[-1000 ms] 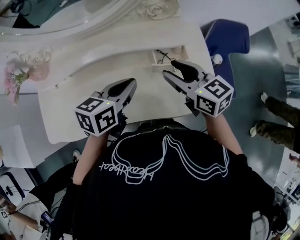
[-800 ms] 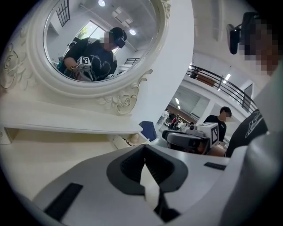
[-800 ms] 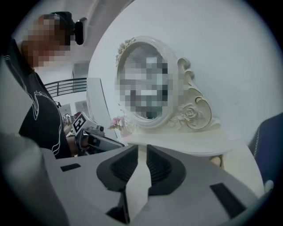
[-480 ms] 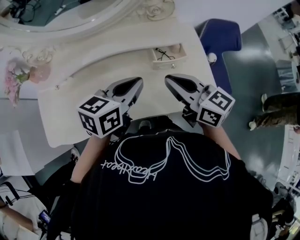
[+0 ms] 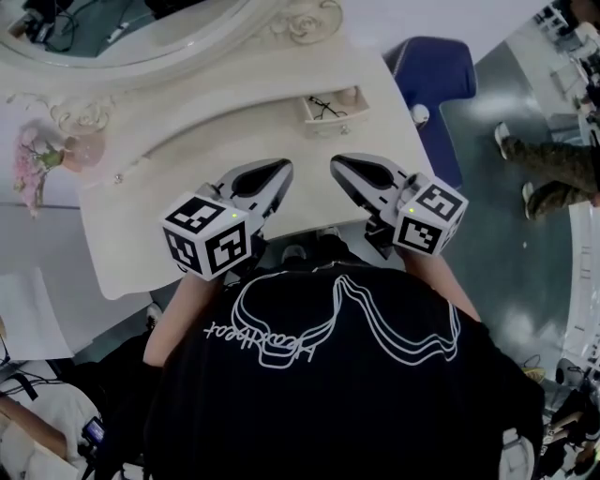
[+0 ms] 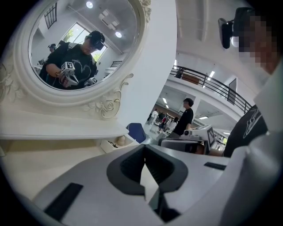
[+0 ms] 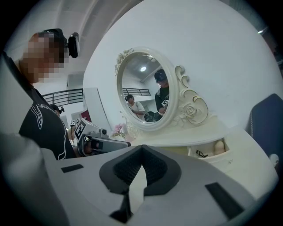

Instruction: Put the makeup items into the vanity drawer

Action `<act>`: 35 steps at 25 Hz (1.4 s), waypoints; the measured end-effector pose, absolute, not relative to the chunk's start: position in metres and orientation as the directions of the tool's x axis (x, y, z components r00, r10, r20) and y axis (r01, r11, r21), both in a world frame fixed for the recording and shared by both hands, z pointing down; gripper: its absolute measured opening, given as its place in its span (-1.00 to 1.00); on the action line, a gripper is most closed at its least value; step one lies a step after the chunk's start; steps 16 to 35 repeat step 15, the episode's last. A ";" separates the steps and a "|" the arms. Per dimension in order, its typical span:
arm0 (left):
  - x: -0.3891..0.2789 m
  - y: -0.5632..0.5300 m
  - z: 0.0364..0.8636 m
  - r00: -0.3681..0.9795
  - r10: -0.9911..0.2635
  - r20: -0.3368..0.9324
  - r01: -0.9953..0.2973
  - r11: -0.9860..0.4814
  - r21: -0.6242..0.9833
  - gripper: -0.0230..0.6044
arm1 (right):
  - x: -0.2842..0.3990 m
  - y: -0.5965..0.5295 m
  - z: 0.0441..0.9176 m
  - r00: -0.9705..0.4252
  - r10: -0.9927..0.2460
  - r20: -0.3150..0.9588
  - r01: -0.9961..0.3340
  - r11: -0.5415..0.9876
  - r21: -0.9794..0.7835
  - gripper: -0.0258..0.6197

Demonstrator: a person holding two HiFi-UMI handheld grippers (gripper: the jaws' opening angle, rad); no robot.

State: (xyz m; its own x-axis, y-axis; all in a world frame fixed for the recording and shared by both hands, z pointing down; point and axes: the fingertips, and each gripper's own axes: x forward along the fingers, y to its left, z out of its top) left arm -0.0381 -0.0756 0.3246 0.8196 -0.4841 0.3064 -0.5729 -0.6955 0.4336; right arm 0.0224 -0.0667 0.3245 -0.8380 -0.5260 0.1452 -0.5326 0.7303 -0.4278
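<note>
Fingers (image 5: pixel 253 178) of the left gripper (image 5: pixel 281 169) meet tip to tip on nothing, likewise the right gripper (image 5: pixel 339 165); both hover side by side over the near edge of the vanity top (image 5: pixel 178 150). Open vanity drawer (image 5: pixel 336 120) sits at 12 o'clock from the right gripper, well apart, holding a thin black item (image 5: pixel 323 103) and a beige item (image 5: pixel 349 96). Oval mirror (image 5: pixel 122 28) stands beyond at 11 o'clock.
</note>
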 end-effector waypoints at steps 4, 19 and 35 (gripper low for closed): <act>-0.039 -0.076 0.320 0.817 -0.490 0.305 -0.577 -0.700 0.421 -0.91 | 0.021 -0.065 0.324 -0.836 -0.531 0.136 -0.534 0.731 -0.425 -0.91; -0.052 -0.071 0.326 0.800 -0.512 0.312 -0.600 -0.681 0.420 -0.91 | 0.015 -0.065 0.331 -0.834 -0.533 0.143 -0.537 0.724 -0.432 -0.91; -0.052 -0.071 0.326 0.800 -0.512 0.312 -0.600 -0.681 0.420 -0.91 | 0.015 -0.065 0.331 -0.834 -0.533 0.143 -0.537 0.724 -0.432 -0.91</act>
